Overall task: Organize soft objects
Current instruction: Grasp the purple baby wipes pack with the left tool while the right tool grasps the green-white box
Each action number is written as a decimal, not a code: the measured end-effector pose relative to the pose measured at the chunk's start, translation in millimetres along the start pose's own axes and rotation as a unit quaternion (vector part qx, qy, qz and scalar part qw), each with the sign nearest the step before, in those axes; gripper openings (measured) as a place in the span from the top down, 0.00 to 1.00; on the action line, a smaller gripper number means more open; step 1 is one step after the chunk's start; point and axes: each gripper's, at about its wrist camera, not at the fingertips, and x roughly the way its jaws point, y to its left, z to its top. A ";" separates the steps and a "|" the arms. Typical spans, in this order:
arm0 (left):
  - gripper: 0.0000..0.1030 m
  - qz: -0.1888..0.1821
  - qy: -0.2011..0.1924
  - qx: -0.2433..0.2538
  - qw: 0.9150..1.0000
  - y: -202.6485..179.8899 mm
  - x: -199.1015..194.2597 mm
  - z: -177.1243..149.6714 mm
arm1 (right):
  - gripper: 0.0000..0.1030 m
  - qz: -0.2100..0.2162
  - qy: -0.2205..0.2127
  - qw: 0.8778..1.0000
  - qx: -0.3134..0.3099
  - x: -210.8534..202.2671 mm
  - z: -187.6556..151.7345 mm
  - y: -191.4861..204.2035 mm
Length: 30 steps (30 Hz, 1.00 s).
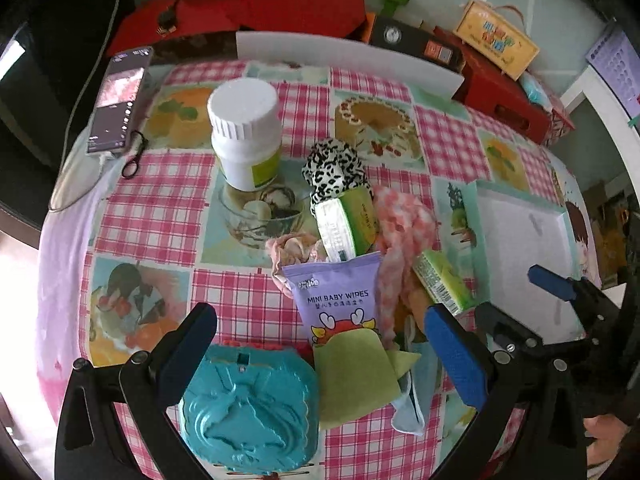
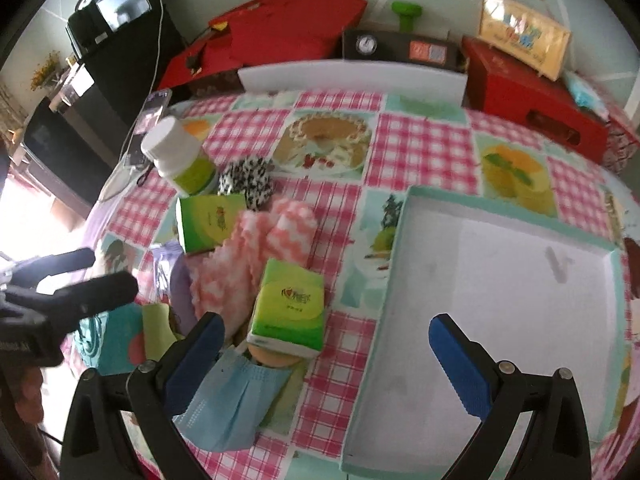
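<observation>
A pile of soft things lies mid-table: a purple baby wipes pack (image 1: 340, 300), a green cloth (image 1: 352, 376), a pink-white chevron cloth (image 2: 272, 232), a leopard scrunchie (image 1: 332, 168), a blue face mask (image 2: 236, 400) and two green tissue packs (image 2: 288, 308) (image 2: 208, 220). My left gripper (image 1: 320, 352) hangs open above the wipes and a teal moulded lid (image 1: 248, 408), holding nothing. Open and holding nothing too, my right gripper (image 2: 328, 356) hovers between the mask and the left rim of the white tray (image 2: 500, 280).
A white bottle (image 1: 244, 132) stands behind the pile, and a phone (image 1: 116, 104) lies at the far left edge. Red boxes (image 2: 532, 96) and a white board (image 2: 352, 76) line the back. A person's hand shows at the lower right of the left wrist view.
</observation>
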 end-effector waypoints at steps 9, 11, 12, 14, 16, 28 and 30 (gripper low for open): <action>0.01 0.006 0.045 0.006 0.999 1.5 24.8 10.4 | 0.11 0.027 0.032 0.999 -0.015 23.0 -1.9 7.7; 0.01 0.002 0.051 0.004 0.999 1.9 28.4 10.9 | 0.15 0.031 0.033 0.999 -0.018 24.1 -1.1 10.4; 0.02 0.002 0.052 0.005 0.999 1.2 29.8 11.5 | 0.17 0.033 0.033 0.999 -0.019 24.3 -0.4 11.6; 0.02 0.001 0.055 0.006 0.998 -0.4 33.5 12.0 | 0.18 0.043 0.035 0.998 -0.022 26.4 1.2 13.7; 0.02 -0.001 0.058 0.007 0.998 -1.9 36.9 12.8 | 0.19 0.051 0.038 0.998 -0.024 30.1 2.8 15.5; 0.35 -0.014 0.068 -0.001 0.998 -1.9 46.3 13.6 | 0.46 0.065 0.056 0.996 -0.003 49.2 2.7 14.0; 0.42 -0.022 0.071 -0.005 0.997 -1.1 48.3 12.8 | 0.47 0.068 0.057 0.996 0.004 50.4 2.1 11.4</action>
